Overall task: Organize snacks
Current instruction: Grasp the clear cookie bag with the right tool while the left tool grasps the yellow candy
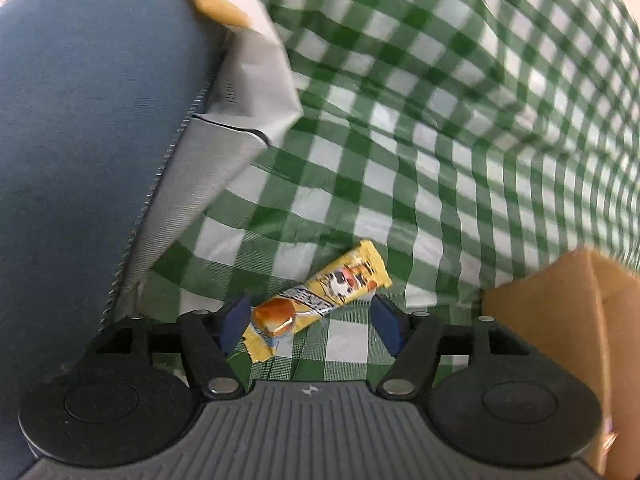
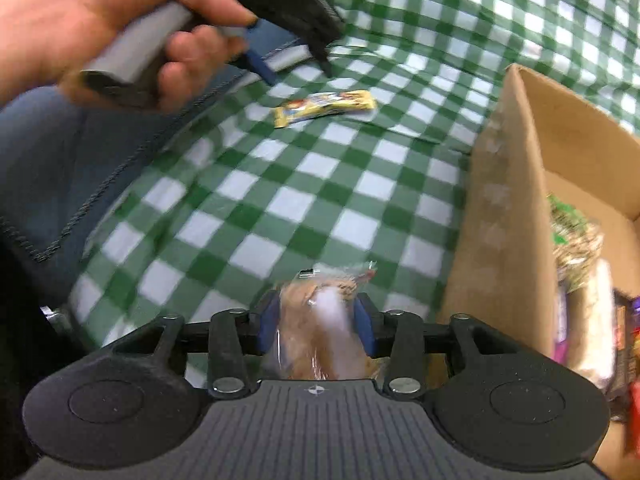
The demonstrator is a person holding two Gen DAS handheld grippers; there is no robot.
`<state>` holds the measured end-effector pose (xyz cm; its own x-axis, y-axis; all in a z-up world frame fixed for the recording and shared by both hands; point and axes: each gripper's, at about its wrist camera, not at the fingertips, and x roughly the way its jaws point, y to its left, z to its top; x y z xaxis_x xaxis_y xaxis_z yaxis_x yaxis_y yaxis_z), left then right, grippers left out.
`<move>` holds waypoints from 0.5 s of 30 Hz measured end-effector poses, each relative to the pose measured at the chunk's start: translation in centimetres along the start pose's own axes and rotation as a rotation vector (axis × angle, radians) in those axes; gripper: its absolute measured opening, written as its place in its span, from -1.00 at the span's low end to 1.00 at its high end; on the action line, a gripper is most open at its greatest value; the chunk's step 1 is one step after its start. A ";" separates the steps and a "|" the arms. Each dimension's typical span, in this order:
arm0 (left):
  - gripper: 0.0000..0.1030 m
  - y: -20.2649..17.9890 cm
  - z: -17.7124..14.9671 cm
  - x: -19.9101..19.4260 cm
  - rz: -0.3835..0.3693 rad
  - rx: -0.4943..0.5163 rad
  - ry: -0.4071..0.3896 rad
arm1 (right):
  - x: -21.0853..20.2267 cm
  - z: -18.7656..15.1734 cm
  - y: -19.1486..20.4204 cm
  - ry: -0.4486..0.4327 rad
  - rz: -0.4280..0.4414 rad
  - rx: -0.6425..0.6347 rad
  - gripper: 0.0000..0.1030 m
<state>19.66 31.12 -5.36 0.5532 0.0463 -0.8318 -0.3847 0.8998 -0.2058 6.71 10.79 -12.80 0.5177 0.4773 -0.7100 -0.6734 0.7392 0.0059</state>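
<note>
Green-and-white checked cloth (image 1: pixel 440 128) covers the surface. At lower centre of the left wrist view, the left tongs (image 1: pixel 308 322) stand open around a yellow snack bar (image 1: pixel 320 298) lying on the cloth, pads clear of it. At lower centre of the right wrist view, the right tongs (image 2: pixel 316 324) grip a clear packet of brown biscuits (image 2: pixel 320 320). A cardboard box (image 2: pixel 504 208) holding blurred snack packets fills the right edge. A person's hand (image 2: pixel 120 24) at upper left grasps the left tongs' handle.
</note>
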 end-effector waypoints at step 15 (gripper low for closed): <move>0.10 -3.6 -1.9 4.2 0.181 0.295 -0.006 | 3.1 -1.5 0.7 0.121 0.011 -0.095 0.49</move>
<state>21.96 27.25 -9.13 0.5005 0.2183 -0.8378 -0.2473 0.9634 0.1033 7.04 12.09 -16.09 0.4465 0.4207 -0.7897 -0.7290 0.6828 -0.0484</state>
